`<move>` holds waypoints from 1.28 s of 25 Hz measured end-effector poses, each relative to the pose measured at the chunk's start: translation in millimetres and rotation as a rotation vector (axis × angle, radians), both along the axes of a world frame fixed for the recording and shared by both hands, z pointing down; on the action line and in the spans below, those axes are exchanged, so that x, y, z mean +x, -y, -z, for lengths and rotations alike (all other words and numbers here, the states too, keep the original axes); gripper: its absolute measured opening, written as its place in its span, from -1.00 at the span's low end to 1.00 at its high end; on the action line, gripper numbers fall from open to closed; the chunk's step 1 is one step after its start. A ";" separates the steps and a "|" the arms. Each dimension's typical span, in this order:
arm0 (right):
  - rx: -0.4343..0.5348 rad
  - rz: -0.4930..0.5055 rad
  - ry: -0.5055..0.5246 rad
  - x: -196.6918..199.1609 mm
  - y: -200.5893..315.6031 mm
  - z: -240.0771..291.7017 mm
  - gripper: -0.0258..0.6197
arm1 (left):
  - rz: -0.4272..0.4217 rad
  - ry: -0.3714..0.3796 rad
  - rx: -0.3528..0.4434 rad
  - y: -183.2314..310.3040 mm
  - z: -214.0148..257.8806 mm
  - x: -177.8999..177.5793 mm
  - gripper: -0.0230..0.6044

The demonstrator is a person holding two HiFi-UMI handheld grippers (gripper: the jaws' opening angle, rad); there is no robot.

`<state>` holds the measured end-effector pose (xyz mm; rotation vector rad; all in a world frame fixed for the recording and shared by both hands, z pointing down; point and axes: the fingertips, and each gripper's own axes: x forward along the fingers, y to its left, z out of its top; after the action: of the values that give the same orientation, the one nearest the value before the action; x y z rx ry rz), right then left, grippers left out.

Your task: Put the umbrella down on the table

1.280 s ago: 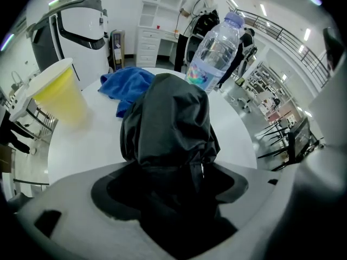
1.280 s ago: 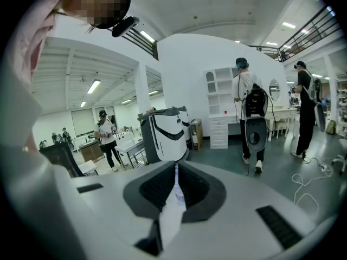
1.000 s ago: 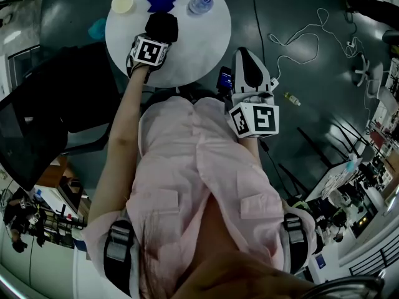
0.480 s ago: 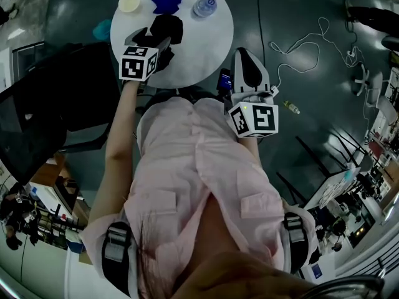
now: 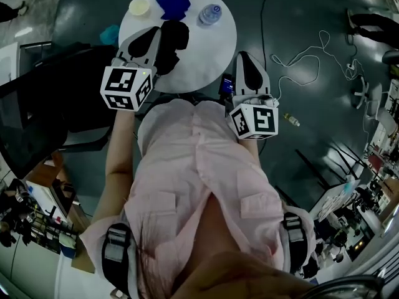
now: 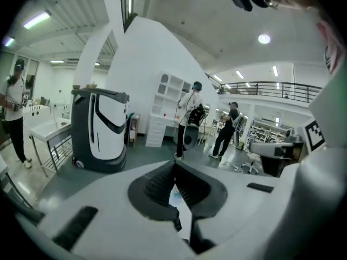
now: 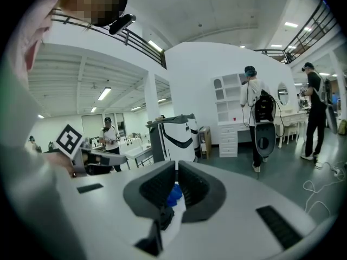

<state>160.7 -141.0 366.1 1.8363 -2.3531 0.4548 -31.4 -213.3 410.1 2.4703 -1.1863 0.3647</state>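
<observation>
A black folded bundle, which looks like the umbrella, lies on the round white table near its middle. My left gripper hangs high above the table's left part, apart from the bundle. Its jaws have just been closing, and in the left gripper view the left gripper stands shut with nothing between its pads. My right gripper hovers at the table's right edge. In the right gripper view the right gripper has its jaws together and empty.
A yellow-lidded cup, a crumpled blue thing and a clear bottle sit at the table's far side. A black chair stands at the left. White cables lie on the floor at the right. People stand in the room beyond.
My left gripper has lifted off the black bundle toward the camera, and its jaws have gone from open to shut. The bundle stays on the table. The right gripper has kept still.
</observation>
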 end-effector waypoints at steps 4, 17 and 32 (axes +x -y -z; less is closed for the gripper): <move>0.026 0.001 0.004 -0.7 -0.5 3.5 -0.81 | 0.000 -0.028 0.122 -20.5 52.1 -5.6 -0.87; 0.068 0.060 -0.007 -13.0 -11.8 16.5 -0.81 | 0.196 -0.074 0.309 -93.4 107.3 -53.1 -0.87; 0.053 0.064 -0.026 -23.9 -25.2 10.2 -0.81 | 0.209 -0.117 0.294 -90.0 101.1 -37.9 -0.87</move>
<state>136.8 -115.9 355.9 1.7711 -2.4214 0.3629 -69.2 -123.3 308.9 2.5318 -1.5222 -0.0142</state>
